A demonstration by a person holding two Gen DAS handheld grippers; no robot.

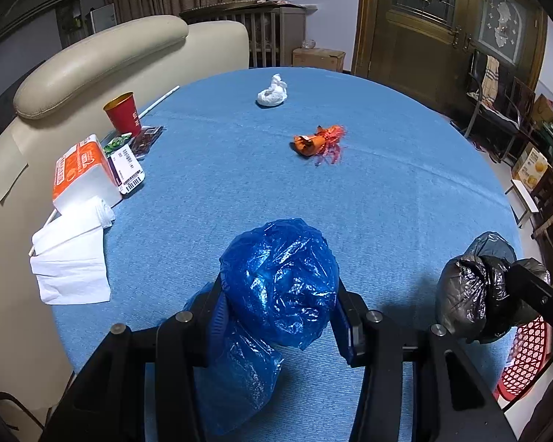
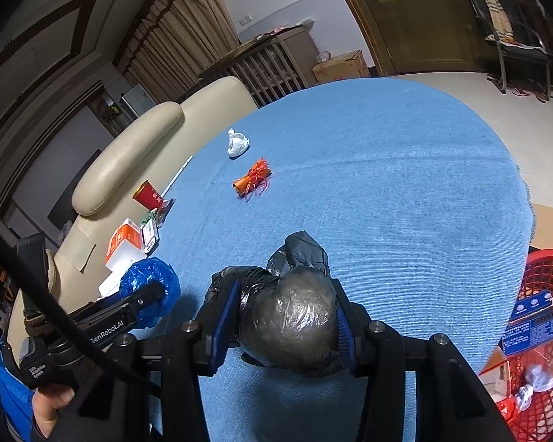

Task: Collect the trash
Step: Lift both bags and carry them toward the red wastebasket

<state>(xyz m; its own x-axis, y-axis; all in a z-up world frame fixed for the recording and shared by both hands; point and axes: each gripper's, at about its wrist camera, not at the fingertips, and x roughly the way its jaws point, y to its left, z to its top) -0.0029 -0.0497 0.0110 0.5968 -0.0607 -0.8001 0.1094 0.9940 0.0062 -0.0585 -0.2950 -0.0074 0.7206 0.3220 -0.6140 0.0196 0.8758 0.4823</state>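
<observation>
A crinkled blue plastic bag (image 1: pixel 280 283) is clamped in the left claw (image 1: pixel 280 305) and a shiny black bag (image 2: pixel 287 313) in the right claw (image 2: pixel 284 316), both over the bench's (image 1: pixel 387 191) near edge. Blue cartons and wrappers are held in the red basket (image 2: pixel 538 294) off the right edge. An orange wrapper (image 1: pixel 319 143) and white wad (image 1: pixel 272 92) are left mid-bench.

Blue-clothed bench (image 1: pixel 387 191), scraps scattered across it.
Far side: white wad (image 1: pixel 272 92), orange wrapper (image 1: pixel 315 143); left edge: red cup (image 1: pixel 123 114), tissue pack (image 1: pixel 83 173), loose tissues (image 1: pixel 72 261), small packets (image 1: pixel 129 165).
</observation>
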